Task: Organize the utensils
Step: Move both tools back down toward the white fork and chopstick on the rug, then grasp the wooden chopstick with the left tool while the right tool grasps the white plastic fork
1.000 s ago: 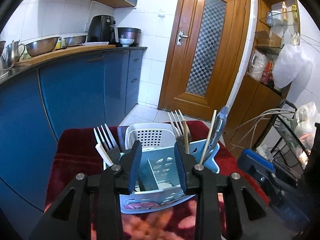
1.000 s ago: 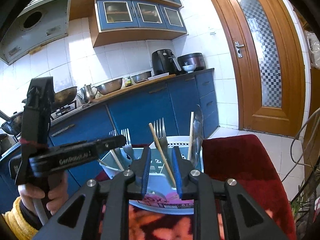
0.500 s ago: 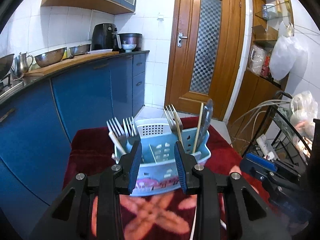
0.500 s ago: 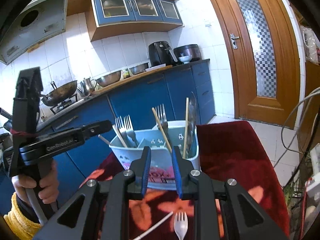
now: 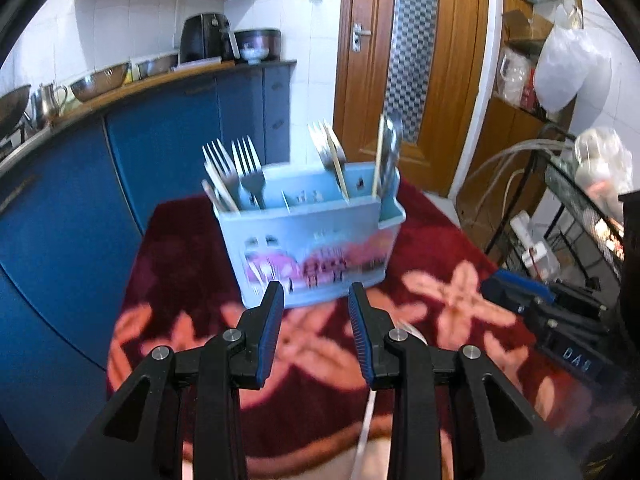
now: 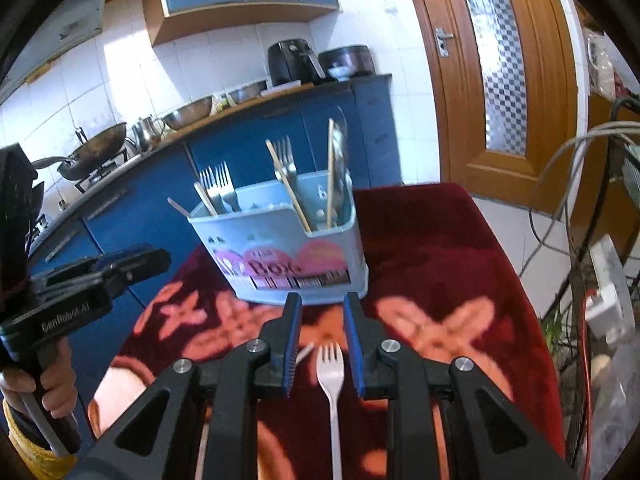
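A light-blue utensil caddy (image 5: 312, 240) (image 6: 280, 256) stands on the red flowered cloth (image 5: 192, 280). It holds several forks (image 5: 240, 168) on its left side, and chopsticks (image 6: 288, 188) and more cutlery on its right. My left gripper (image 5: 316, 292) hovers just in front of the caddy, open, with nothing between its fingers. My right gripper (image 6: 322, 300) is also open and short of the caddy. A silver fork (image 6: 331, 372) lies flat on the cloth below its jaws, tines toward the caddy, and the pads do not touch it. A pale stick (image 6: 304, 350) lies beside the fork.
Blue kitchen cabinets (image 5: 80, 200) run along the left with pots and bowls on top. A wooden door (image 5: 400, 60) is behind the table. A wire rack (image 5: 580, 200) with cables stands at the right. A hand (image 6: 52, 392) holds the left gripper's handle at the left.
Both grippers have drawn back from the caddy, which now sits farther off. The fork on the cloth has come into view under the right gripper. Neither jaw gap changed.
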Demonstrator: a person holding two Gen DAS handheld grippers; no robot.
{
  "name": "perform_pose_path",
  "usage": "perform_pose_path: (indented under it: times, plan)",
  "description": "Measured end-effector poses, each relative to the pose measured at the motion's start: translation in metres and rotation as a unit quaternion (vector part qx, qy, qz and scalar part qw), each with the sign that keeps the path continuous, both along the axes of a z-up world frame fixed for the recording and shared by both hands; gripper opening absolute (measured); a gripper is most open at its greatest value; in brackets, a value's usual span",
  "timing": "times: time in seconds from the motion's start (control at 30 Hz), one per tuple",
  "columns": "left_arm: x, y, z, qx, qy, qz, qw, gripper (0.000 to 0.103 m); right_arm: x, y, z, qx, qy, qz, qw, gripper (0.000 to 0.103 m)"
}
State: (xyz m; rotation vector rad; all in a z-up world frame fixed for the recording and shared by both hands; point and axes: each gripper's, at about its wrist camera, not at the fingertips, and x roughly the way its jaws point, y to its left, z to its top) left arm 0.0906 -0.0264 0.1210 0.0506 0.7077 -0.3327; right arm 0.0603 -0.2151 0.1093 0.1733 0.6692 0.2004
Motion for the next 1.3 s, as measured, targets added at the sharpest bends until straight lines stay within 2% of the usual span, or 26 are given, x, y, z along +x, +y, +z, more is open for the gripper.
perform_pose_path:
  times: [0.13,0.43,0.57,0.8,1.13,1.3]
  plan:
    - [-0.002,-0.007,-0.024,0.005,0.028,-0.005,0.9996,0.034,-0.009,-0.004,-0.009,0.001,0.012,-0.002,1.000,0.029]
    - [-0.003,-0.023,-0.069,0.031,0.083,-0.012,0.9960,0.034,-0.022,-0.011,-0.035,-0.005,0.037,-0.010,0.999,0.030]
    - [-0.004,-0.032,-0.084,0.038,0.100,-0.020,0.9941,0.034,-0.023,-0.015,-0.050,-0.006,0.053,-0.022,0.998,0.034]
    - [-0.004,-0.051,-0.099,0.047,0.117,-0.045,0.9910,0.034,-0.020,-0.025,-0.072,-0.003,0.080,-0.033,0.996,0.034]
    - [0.004,-0.070,-0.115,0.064,0.136,-0.070,0.9861,0.034,-0.016,-0.035,-0.086,0.008,0.096,-0.041,0.994,0.035]
    - [0.009,-0.076,-0.119,0.068,0.139,-0.077,0.9850,0.016,-0.015,-0.038,-0.088,0.013,0.099,-0.045,0.994,0.035]
